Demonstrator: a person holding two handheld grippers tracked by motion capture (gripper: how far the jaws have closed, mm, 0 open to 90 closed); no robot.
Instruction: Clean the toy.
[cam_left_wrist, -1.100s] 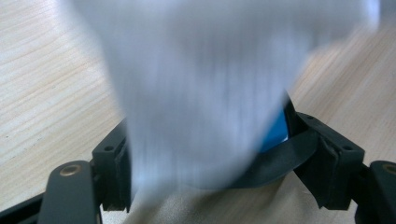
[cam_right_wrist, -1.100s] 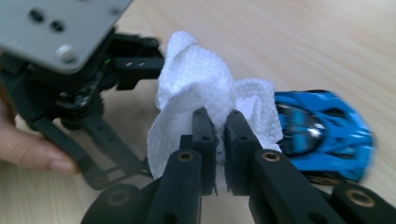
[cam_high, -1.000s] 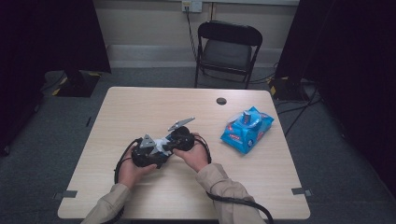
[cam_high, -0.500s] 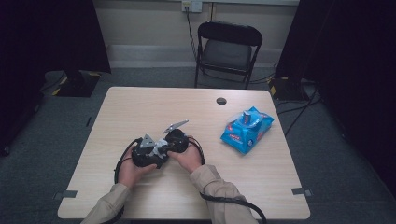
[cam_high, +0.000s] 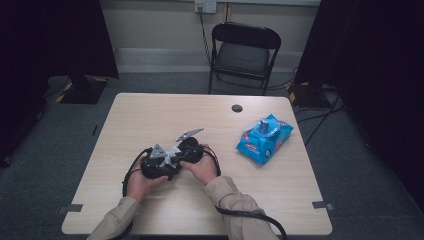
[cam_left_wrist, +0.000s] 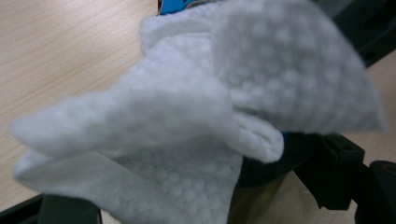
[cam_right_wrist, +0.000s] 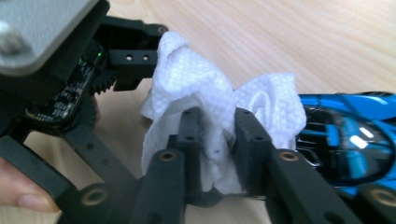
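The right gripper (cam_right_wrist: 217, 140) has just been opening its jaws a little, the white wipe (cam_right_wrist: 196, 93) bunched between them. The left gripper (cam_high: 156, 165) also grips the wipe over the table (cam_high: 150, 115). The blue wipes pack (cam_high: 264, 139) lies well apart; its print is unreadable.

- Looks like a lab or recording studio
- Black curtains (cam_high: 60, 35) on both sides
- Lone table (cam_high: 150, 115), folding chair (cam_high: 243, 55), taped floor cables (cam_high: 320, 117)
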